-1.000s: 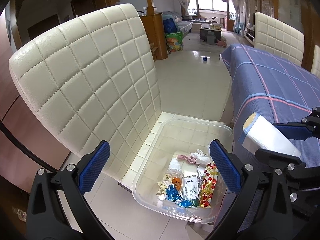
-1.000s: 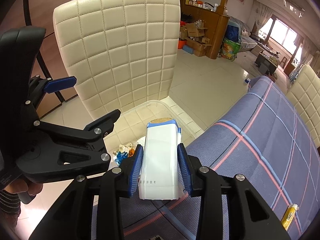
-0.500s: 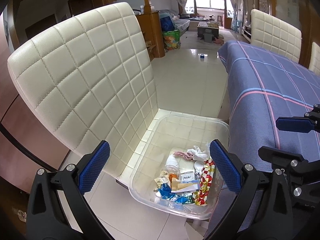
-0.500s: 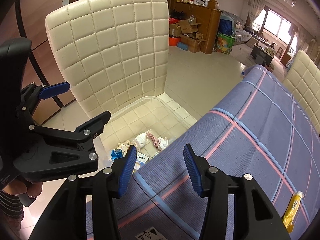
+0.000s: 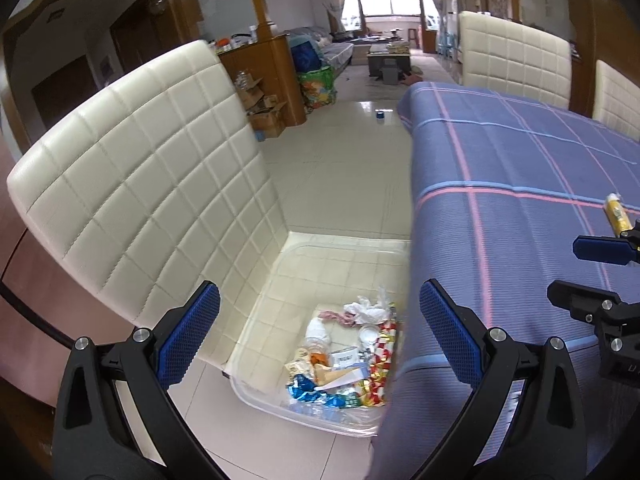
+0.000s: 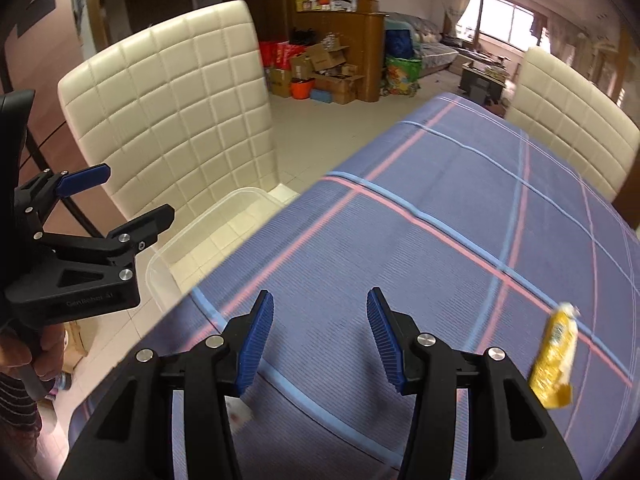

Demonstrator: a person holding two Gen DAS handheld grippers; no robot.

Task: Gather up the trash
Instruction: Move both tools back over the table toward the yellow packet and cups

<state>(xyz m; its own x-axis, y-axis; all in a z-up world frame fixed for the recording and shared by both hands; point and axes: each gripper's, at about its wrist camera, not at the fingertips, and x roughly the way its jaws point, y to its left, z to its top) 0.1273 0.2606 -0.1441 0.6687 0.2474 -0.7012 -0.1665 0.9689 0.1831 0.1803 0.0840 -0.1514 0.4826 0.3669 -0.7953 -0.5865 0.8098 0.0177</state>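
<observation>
A clear plastic bin (image 5: 320,256) sits on the seat of a cream quilted chair (image 5: 140,184) beside the table. It holds several pieces of trash (image 5: 344,360), among them a white carton, foil wrappers and tissue. My left gripper (image 5: 320,336) is open and empty above the bin. My right gripper (image 6: 320,336) is open and empty over the blue plaid tablecloth (image 6: 440,220). A yellow wrapper (image 6: 554,356) lies on the cloth to the right of it; it also shows in the left wrist view (image 5: 616,214). The bin's rim (image 6: 168,248) shows left of the table edge.
A small white scrap (image 6: 240,414) lies on the cloth under my right gripper. Other cream chairs (image 6: 568,120) stand at the table's far side. Boxes and bags (image 6: 320,72) sit by a wooden cabinet across the tiled floor.
My right gripper let go of the white carton, which now lies in the bin. It then swung right over the tablecloth toward the yellow wrapper. My left gripper shifted a little.
</observation>
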